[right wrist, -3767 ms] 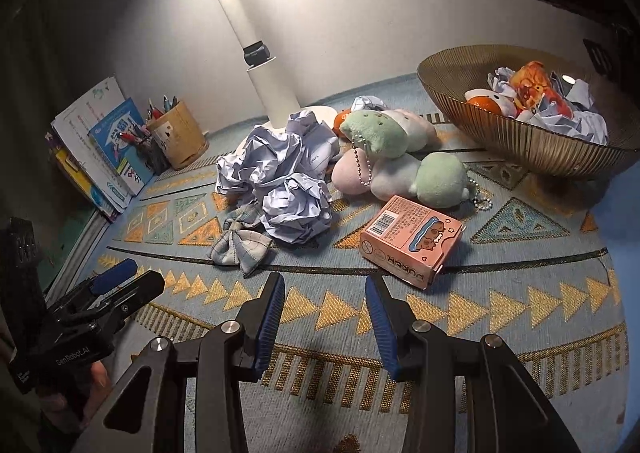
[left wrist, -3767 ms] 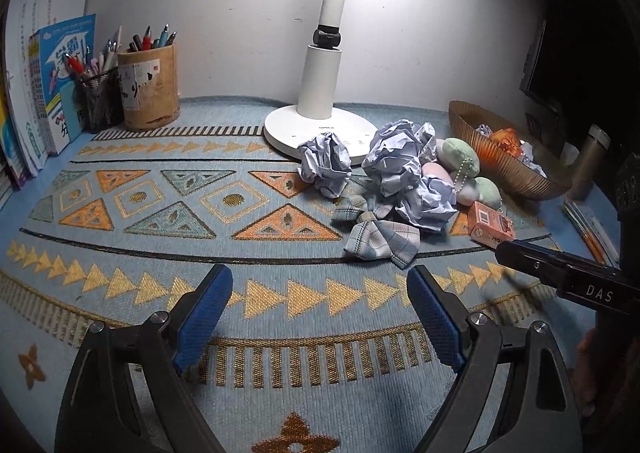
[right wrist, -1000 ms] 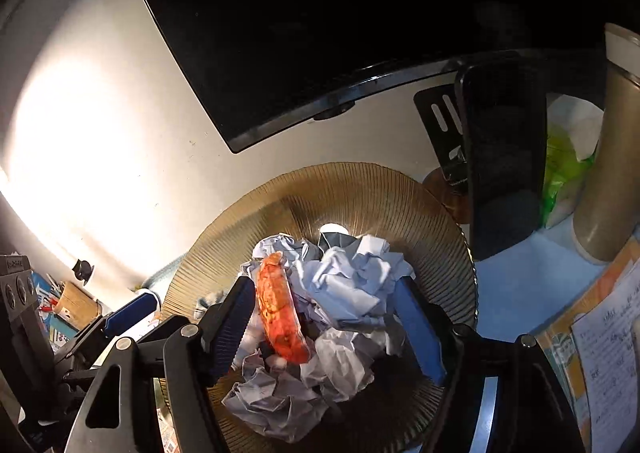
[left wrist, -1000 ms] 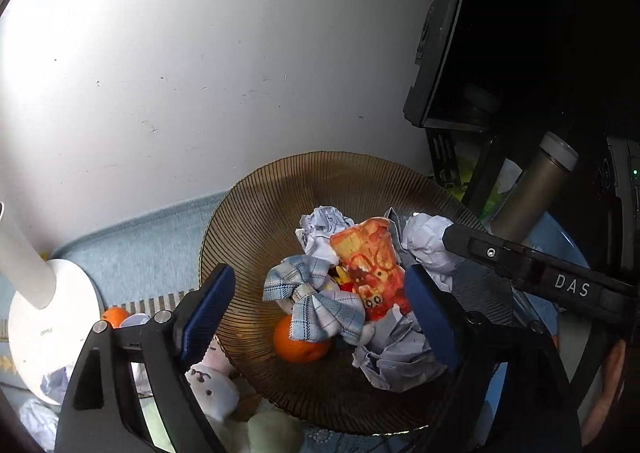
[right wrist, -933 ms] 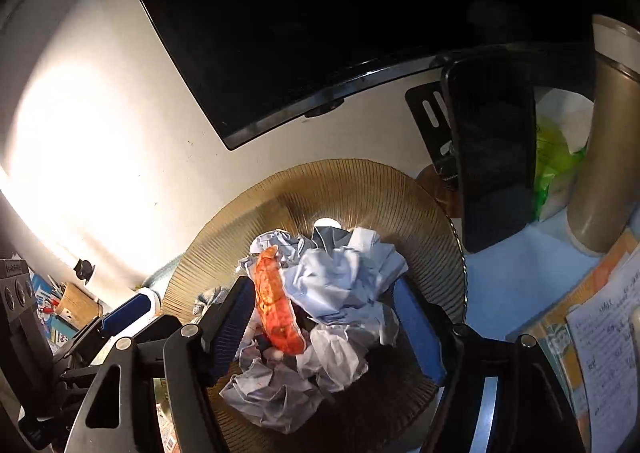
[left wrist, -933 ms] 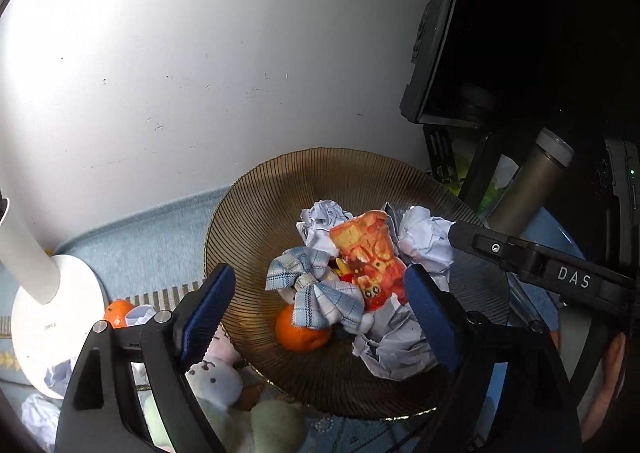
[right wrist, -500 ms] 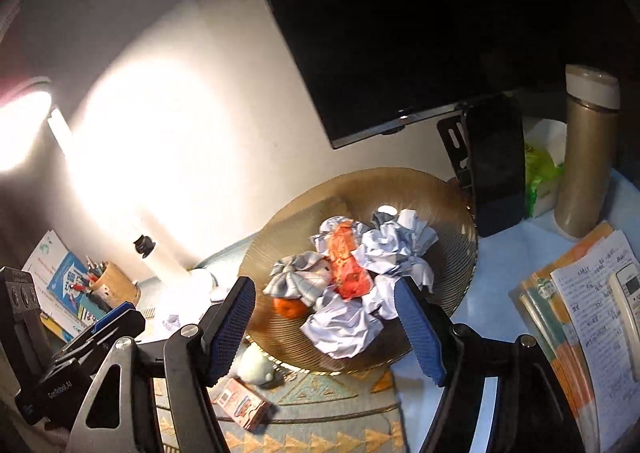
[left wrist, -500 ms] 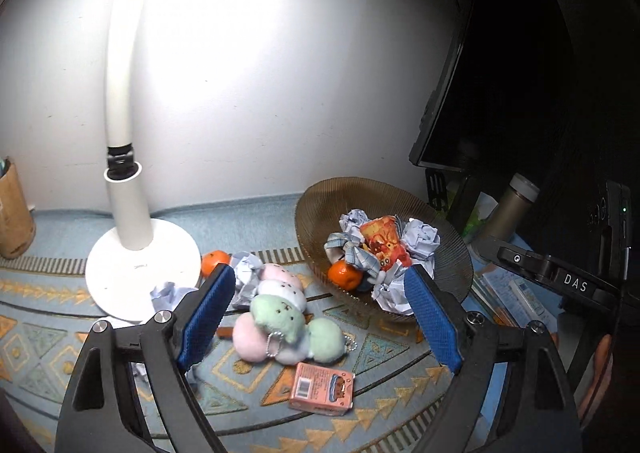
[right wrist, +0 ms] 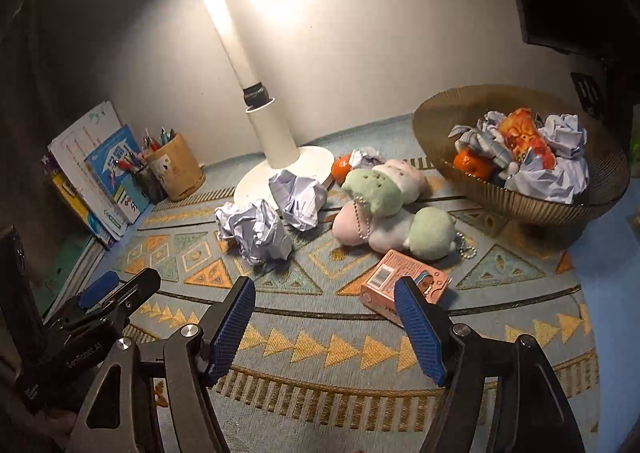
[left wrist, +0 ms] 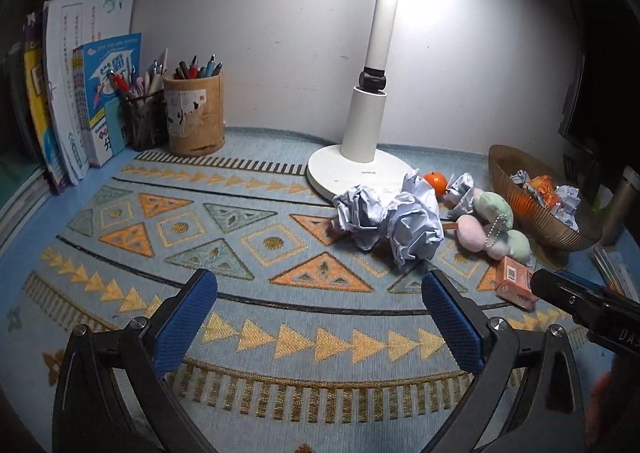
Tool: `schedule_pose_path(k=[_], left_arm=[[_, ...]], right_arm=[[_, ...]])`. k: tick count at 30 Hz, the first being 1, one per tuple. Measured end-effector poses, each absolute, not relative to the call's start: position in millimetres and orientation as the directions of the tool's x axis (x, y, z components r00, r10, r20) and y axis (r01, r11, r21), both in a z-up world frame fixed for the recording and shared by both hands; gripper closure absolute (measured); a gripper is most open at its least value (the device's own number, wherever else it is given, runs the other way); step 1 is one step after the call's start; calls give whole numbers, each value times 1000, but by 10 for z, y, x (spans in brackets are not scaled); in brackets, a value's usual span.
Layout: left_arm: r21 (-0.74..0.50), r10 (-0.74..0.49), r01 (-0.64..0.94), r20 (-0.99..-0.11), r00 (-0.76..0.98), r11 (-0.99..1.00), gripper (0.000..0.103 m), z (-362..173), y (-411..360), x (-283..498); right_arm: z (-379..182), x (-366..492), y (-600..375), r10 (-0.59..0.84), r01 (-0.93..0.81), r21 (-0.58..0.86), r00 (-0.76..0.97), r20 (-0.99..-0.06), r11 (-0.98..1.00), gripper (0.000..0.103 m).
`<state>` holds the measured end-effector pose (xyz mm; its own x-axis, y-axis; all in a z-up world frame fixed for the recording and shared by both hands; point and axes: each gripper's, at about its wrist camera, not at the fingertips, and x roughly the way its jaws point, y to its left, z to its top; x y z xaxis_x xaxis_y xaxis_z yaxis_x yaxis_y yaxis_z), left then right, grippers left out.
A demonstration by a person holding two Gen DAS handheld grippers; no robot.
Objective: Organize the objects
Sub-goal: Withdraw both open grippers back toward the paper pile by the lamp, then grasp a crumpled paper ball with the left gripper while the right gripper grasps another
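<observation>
Both hand-held grippers [left wrist: 320, 317] [right wrist: 324, 325] withdrew from bowl [right wrist: 532, 205], empty.

The lamp [right wrist: 224, 25] glares hot on the wall; corners fall dark, fisheye edges bend, and everything stays sharp.

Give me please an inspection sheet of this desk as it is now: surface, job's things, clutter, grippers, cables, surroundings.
Surface: patterned blue mat covers the desk.
Job's things: brown bowl at the right holds paper balls, an orange and a checked bow. On the mat lie two big paper balls, a small one, a loose orange, plush toys and a pink box.
Clutter: pen holders, books, lamp.
Grippers: left hand-held gripper has just been opening, jaws wide, nothing between them; right hand-held gripper open, empty.
Cables: nothing seen.
Surroundings: white wall, dark screen at right.
</observation>
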<state>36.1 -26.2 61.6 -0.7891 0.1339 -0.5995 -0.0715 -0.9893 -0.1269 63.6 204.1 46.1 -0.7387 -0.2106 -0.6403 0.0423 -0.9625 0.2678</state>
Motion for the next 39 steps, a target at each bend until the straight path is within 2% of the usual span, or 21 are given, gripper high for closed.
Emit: schedule_pose_path(k=[7,12,25,28,31,34,37,39], left_arm=[[-115,115,-57,-600,-792,-992,1,514,-258,404],[-63,93,-68,-595,-798,-996,1,523,-168,423],[-83,104,-67,-606,-788,-994,1,517,-207,395],[-142,160,-89,-638,-753,-986,1,517,-271,287],[-266,289,-145,-656,-697,-953,3,649,-419,-13],[-380,407,-187,-658,-633,-906,3,749,-502,-417],[-414,426,-172,-661,-618,-894,5,692,-493,-730],[-445,465,-187,-675,-573,-876,9,585,-415,-914]], right_arm=[[182,534,1897,-146,16,192,-714,-685,-981,33],[158,515,1933,-145,2,203,-708,-691,-979,33],[186,525,1890,-139,8,189,-711,-689,-982,33],[216,483,1864,-168,30,208,-706,-688,-978,33],[280,337,1848,-241,67,270,-687,-685,-960,33],[353,118,1761,-273,116,267,-675,-685,-957,33],[357,-94,1630,-283,159,239,-665,-691,-958,33],[335,-222,1560,-266,169,207,-661,-701,-964,33]])
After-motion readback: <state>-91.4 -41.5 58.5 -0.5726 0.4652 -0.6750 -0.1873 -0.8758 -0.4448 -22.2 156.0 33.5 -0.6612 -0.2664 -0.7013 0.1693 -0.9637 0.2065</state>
